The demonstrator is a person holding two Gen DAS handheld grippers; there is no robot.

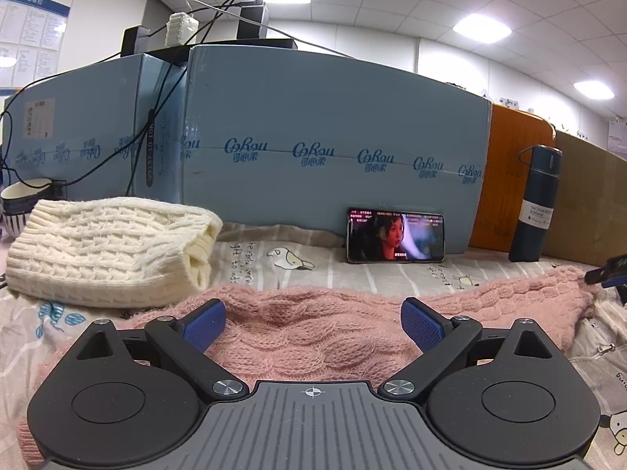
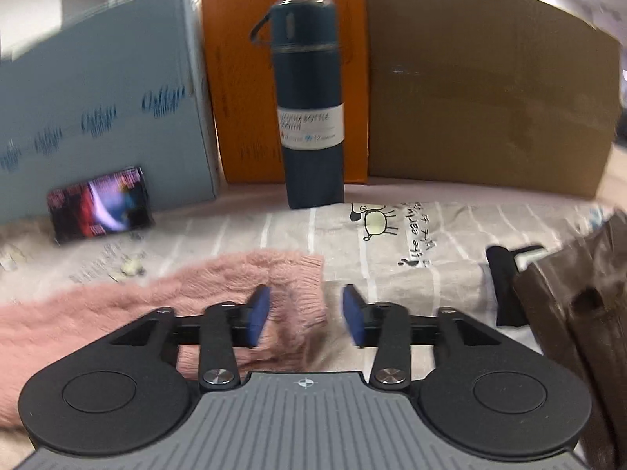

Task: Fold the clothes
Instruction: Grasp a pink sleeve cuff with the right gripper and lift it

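claws first: left claw [image 1: 312, 327] sits spread wide over the pink sweater [image 1: 313, 337], its blue pads [image 1: 203, 323] well apart and pinching nothing, the knit lying flat beneath and between them. right claw [image 2: 305, 315] hangs partly parted above the sweater's cuff end [image 2: 290, 274], nothing gripped, one pad over the pink knit and the other over bare sheet; that view is smeared with motion blur. pink sweater spreads across the printed sheet [image 1: 352, 270] on the counter. off to the left claw's left, a cream cable-knit sweater [image 1: 109, 250] lies folded on the sheet, a striped bowl [image 1: 23, 196] just behind it. further back, a phone [image 1: 395, 241] leans lit against the pale blue box [image 1: 333, 117]. a dark blue vacuum bottle [image 2: 309, 98] stands upright before the orange box [image 2: 235, 78] and the brown cardboard [image 2: 490, 86]. brown garment [image 2: 580, 313] at the right edge.
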